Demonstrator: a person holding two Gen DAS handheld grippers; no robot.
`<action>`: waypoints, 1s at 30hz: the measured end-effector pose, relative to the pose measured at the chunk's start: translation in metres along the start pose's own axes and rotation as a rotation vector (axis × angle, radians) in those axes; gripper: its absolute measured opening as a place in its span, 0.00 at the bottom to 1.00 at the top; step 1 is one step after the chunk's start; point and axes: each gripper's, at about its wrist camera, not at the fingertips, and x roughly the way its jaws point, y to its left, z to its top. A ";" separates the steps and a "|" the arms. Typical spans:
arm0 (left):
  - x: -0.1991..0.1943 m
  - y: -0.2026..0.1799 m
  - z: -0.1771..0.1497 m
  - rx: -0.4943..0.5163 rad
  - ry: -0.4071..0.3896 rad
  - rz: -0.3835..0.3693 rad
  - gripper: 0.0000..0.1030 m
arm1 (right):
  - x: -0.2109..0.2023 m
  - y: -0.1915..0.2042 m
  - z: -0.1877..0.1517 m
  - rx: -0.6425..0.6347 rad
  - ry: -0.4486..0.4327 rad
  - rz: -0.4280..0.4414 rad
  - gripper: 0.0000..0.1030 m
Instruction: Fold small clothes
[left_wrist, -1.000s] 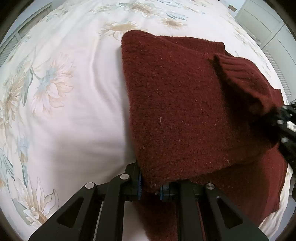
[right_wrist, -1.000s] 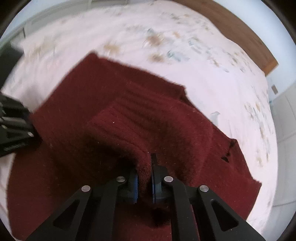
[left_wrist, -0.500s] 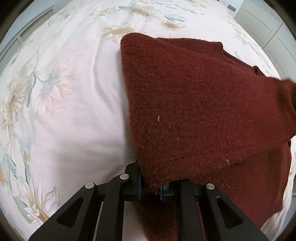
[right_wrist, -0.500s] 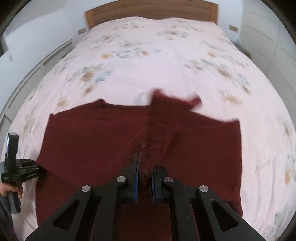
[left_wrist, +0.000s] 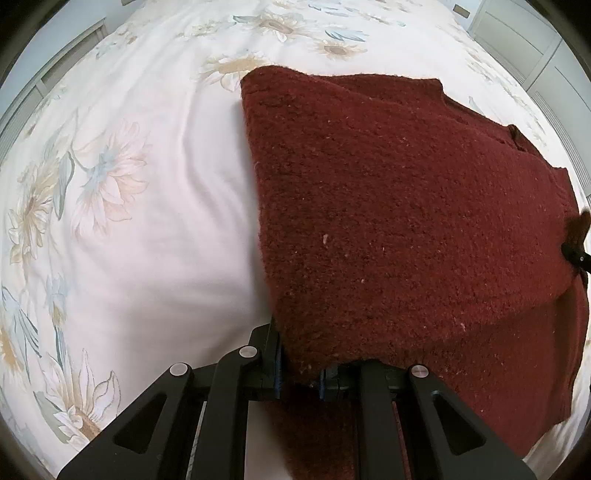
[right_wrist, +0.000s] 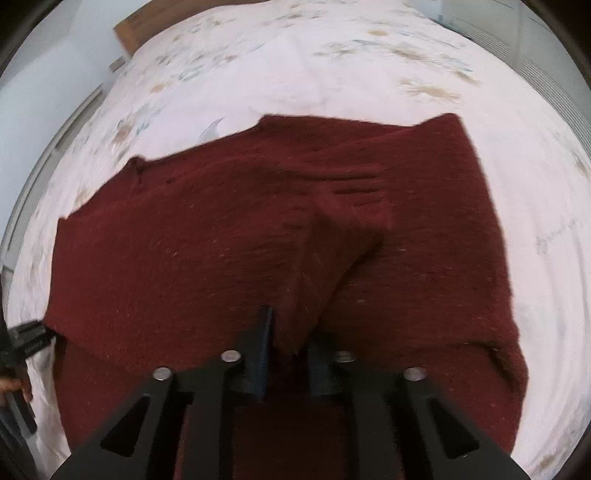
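Left wrist view shows the left gripper (left_wrist: 301, 373) clamping the sweater (left_wrist: 406, 206) corner, the folded edge running rightward to the right gripper (right_wrist: 288, 347), likewise clamped on cloth.

**Count of things in view**

One dark red knitted sweater (left_wrist: 399, 221) lies on one bed (left_wrist: 147, 240) with a floral cover; two black grippers appear, the left gripper (left_wrist: 301, 373) and the right gripper (right_wrist: 290, 343), each with two fingers closed on the sweater's edge; one wooden headboard (right_wrist: 129, 33) shows.

Right tool (right_wrist: 290, 341) pinching dark-red sweater (right_wrist: 221, 236) fold, over floral bedsheet (right_wrist: 295, 66).
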 end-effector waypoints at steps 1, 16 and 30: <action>0.000 0.001 0.000 -0.005 -0.002 -0.005 0.12 | -0.001 -0.004 -0.001 0.004 0.002 -0.003 0.31; -0.091 -0.007 0.006 0.041 -0.162 0.035 0.99 | -0.089 -0.003 0.002 -0.104 -0.109 -0.056 0.83; -0.037 -0.101 0.037 0.075 -0.211 0.037 0.99 | -0.027 0.083 -0.007 -0.283 -0.163 -0.075 1.00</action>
